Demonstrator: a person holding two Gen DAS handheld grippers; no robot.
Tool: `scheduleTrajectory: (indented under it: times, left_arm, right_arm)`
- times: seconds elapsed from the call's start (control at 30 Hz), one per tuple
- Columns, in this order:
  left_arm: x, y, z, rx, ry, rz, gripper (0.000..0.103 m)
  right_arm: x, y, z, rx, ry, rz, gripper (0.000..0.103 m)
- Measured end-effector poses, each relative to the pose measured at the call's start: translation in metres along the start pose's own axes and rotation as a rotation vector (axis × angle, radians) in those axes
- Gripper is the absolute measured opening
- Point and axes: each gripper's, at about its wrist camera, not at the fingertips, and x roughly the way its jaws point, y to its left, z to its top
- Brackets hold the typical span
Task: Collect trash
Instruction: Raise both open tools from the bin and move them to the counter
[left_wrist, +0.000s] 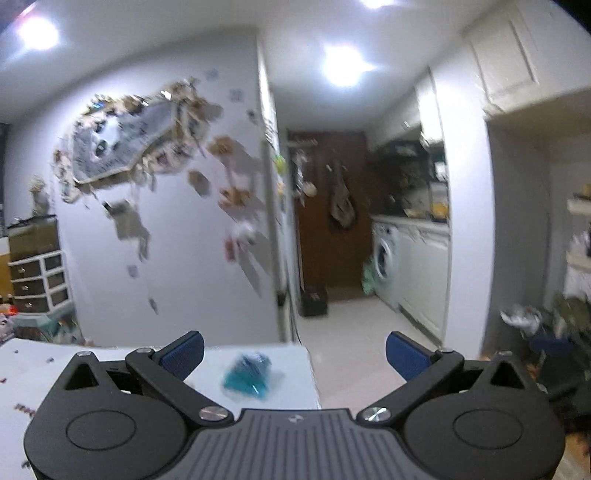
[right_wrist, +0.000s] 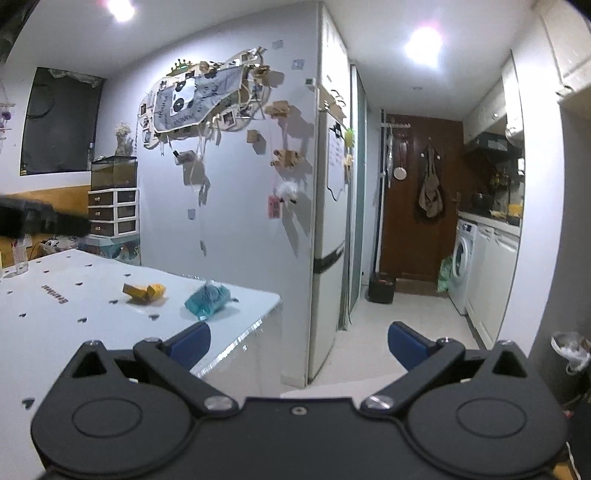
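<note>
Trash lies uncollected on the white table (right_wrist: 48, 314): a crumpled teal wrapper (right_wrist: 207, 300) near the table's far corner, and a yellow wrapper (right_wrist: 144, 292) just beside it, further in from the edge. Neither piece is in my grasp, so by my judgement the collecting has barely begun, or at least these two pieces are left to do. A lined bin (right_wrist: 570, 352) stands on the floor off to my right, apart from the table, and looks like the place for them, though I cannot see inside it. My left gripper (left_wrist: 294, 354) hovers over the table edge with its blue pads spread wide, holding nothing; the teal wrapper sits low between them in the left wrist view, blurred, and not touched. My right gripper (right_wrist: 299, 343) is likewise spread wide and empty, hanging off the table's corner, well apart from both wrappers. The teal wrapper seems the nearer pick for my left.
</note>
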Motion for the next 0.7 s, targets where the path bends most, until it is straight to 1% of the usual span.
scheduleTrajectory:
  times: [0.07, 0.13, 0.27, 0.47, 0.57, 0.63, 0.7]
  left_arm:
    - [0.012, 0.013, 0.012, -0.006, -0.018, 0.017, 0.103]
    - [0.027, 0.023, 0.02, 0.003, -0.017, 0.039, 0.103]
    - [0.068, 0.048, 0.024, 0.052, -0.004, 0.118, 0.103]
    - [0.136, 0.095, 0.01, 0.065, 0.038, 0.153, 0.103]
    - [0.168, 0.117, -0.003, 0.063, 0.051, 0.166, 0.103]
    - [0.188, 0.129, -0.012, 0.072, 0.071, 0.178, 0.103]
    - [0.208, 0.144, -0.022, 0.06, 0.09, 0.19, 0.103]
  right_arm:
    - [0.011, 0.007, 0.01, -0.003, -0.006, 0.008, 0.103]
    - [0.023, 0.012, 0.019, -0.005, -0.01, 0.012, 0.103]
    - [0.053, 0.023, 0.034, -0.001, -0.019, 0.031, 0.103]
    - [0.116, 0.04, 0.052, 0.026, -0.009, 0.067, 0.103]
    - [0.15, 0.051, 0.06, 0.028, -0.002, 0.083, 0.103]
    - [0.172, 0.058, 0.066, 0.033, 0.001, 0.1, 0.103]
    - [0.193, 0.065, 0.07, 0.045, 0.005, 0.119, 0.103]
